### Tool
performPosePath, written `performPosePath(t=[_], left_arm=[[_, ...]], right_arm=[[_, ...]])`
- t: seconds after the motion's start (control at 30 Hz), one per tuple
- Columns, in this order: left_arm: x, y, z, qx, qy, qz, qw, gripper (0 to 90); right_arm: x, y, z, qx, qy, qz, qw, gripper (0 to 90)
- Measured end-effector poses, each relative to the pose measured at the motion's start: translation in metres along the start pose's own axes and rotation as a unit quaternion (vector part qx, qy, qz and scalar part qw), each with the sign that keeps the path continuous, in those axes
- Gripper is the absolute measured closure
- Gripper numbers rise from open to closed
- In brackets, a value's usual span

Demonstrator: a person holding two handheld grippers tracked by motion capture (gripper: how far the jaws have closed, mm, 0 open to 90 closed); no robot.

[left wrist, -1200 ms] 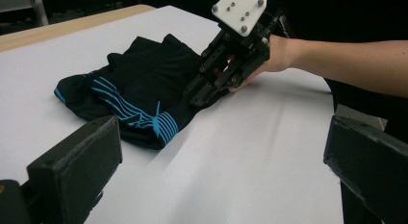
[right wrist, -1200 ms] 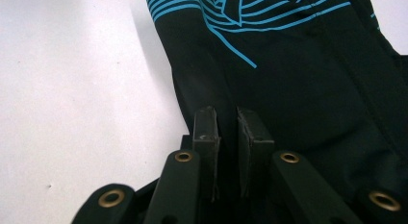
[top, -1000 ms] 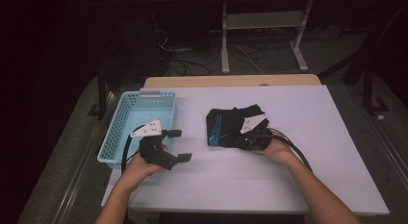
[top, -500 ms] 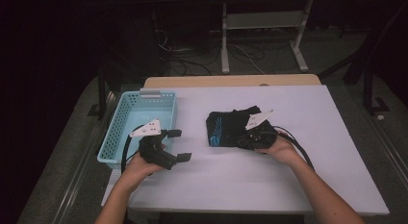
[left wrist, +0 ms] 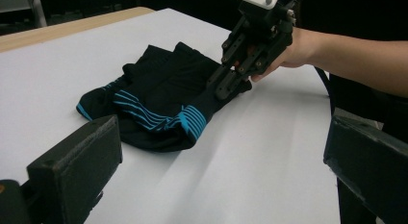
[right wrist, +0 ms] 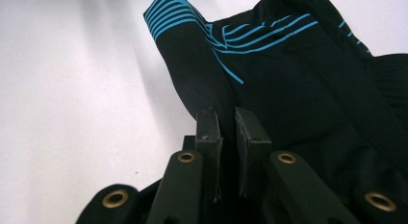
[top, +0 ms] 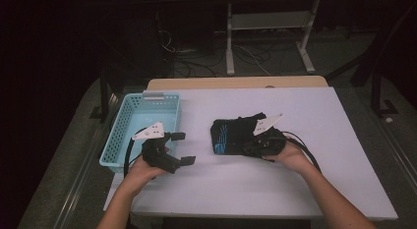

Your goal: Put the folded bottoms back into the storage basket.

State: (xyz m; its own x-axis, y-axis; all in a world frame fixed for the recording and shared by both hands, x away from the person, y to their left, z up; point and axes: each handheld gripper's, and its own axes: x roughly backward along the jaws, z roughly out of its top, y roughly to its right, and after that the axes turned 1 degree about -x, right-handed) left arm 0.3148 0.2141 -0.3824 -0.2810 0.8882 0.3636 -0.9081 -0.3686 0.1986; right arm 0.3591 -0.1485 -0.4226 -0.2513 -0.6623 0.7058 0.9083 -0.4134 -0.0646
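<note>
the black garment with blue stripes (top: pixel 235 136) lies bunched on the white table (top: pixel 305 189), directly under and ahead of the right gripper (right wrist: pixel 226 132), and well off to the side of the left gripper (top: pixel 179 148). in the right gripper view a dark fold runs up between the two jaws, which stand pressed nearly together on the cloth, so the pinch looks made. the left gripper view shows that same gripper (left wrist: pixel 226 84) low on the near edge of the garment, which looks to rest on the table, not yet lifted. the left gripper hangs with its jaws spread wide and nothing between them, just beside the light blue basket (top: pixel 123 135), which sits on its far side from the cloth. my judgement: the grasp is done; lifting the garment and carrying it across, likely to the basket, is all left.
</note>
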Motion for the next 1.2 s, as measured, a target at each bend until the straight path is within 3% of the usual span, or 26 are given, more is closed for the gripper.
performPosePath(t=[1.2], left_arm=[[0.001, 0.0, 0.0, 0.002, 0.002, -0.002, 1.0, 0.0]], right_arm=[[0.024, -0.054, -0.02, -0.002, -0.011, 0.033, 0.9994, 80.3]])
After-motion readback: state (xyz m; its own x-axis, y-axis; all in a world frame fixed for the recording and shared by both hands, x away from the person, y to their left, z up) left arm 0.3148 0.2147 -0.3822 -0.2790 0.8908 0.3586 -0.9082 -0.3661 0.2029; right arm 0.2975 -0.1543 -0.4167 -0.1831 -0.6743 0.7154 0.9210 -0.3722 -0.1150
